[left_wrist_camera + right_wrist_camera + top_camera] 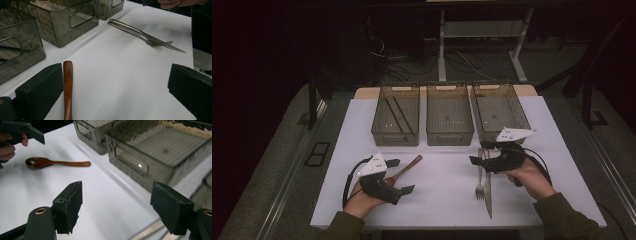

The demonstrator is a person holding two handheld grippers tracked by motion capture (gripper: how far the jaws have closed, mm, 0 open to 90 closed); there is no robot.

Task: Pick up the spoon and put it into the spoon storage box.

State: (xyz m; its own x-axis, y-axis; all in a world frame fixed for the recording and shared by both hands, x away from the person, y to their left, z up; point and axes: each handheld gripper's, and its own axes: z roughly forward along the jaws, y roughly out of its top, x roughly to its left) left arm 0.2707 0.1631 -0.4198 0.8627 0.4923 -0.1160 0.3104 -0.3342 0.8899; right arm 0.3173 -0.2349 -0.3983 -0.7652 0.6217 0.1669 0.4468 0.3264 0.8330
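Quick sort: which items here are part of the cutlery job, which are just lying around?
In the job:
wooden spoon, by the open left gripper
fork and knife, by the open right gripper
three clear bins; the left bin holds chopsticks

Lying about:
cables on the floor
desk legs

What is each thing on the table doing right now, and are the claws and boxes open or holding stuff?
Left claw: open, around the spoon handle, not squeezing.
Right claw: open, empty, over the fork and knife handles.
Wooden spoon: lying flat on the table.
Fork: lying flat beside the knife.
Knife: lying flat.
Left bin: holds two dark sticks.
Middle bin: empty.
Right bin: empty.
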